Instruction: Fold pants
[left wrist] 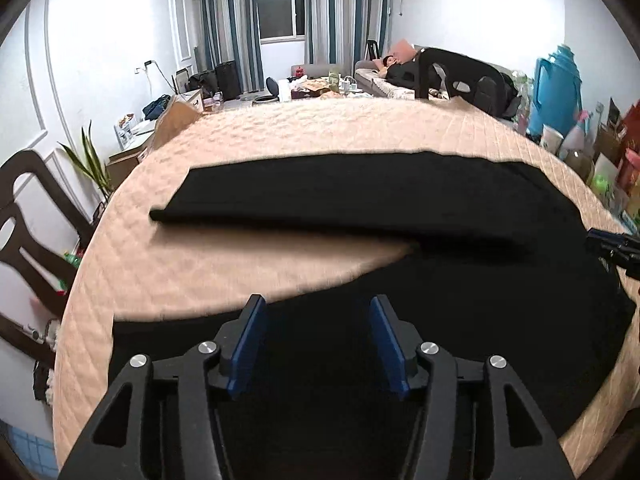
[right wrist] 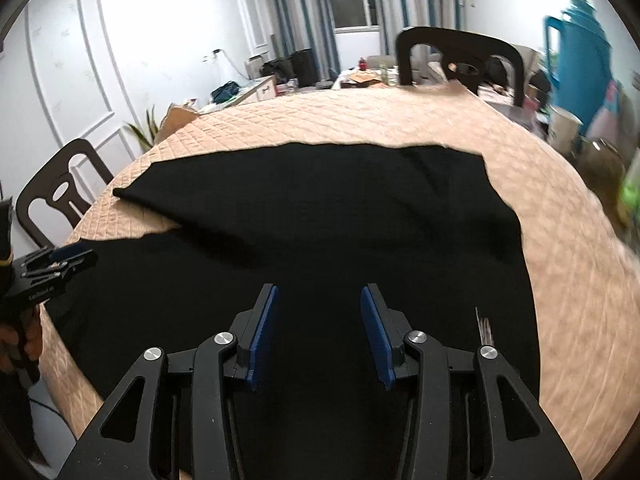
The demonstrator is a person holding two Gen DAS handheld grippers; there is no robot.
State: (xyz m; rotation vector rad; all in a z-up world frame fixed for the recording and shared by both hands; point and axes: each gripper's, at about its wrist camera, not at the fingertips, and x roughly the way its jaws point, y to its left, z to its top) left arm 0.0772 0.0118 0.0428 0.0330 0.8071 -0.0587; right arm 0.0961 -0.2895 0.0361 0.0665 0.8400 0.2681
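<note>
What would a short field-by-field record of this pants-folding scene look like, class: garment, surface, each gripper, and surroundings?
garment: black pants, spread flat, two legs split apart toward the left
surface: table under a peach quilted cover
left gripper: jaws apart, nothing between the pads, above the near leg
right gripper: jaws apart, nothing held, above the pants
folding: legs not yet laid together
surroundings: dark chairs at the table, blue thermos at right, curtained window behind
</note>
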